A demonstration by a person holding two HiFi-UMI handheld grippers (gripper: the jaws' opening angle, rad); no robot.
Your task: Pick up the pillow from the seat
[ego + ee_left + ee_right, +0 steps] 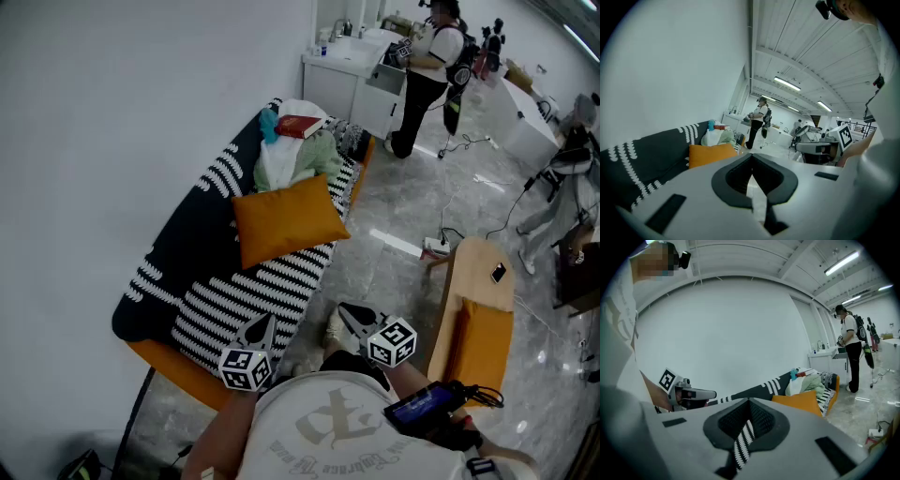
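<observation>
An orange pillow (286, 217) leans against the backrest of a sofa (178, 253) with a black-and-white striped cover, about midway along the seat. It also shows in the left gripper view, pillow (710, 153), and in the right gripper view, pillow (799, 401). My left gripper (262, 324) hovers over the near end of the seat, jaws shut and empty. My right gripper (348, 312) is beside it over the floor, also shut with nothing between its jaws. Both are well short of the pillow. In their own views the left gripper (751, 174) and the right gripper (749, 414) show their jaws pressed together.
A heap of clothes and bags (295, 159) with a red book (300, 126) fills the sofa's far end. A person (427, 70) stands at a white counter (352, 66). To the right is a wooden seat (480, 272) with an orange cushion; a power strip (436, 247) lies on the floor.
</observation>
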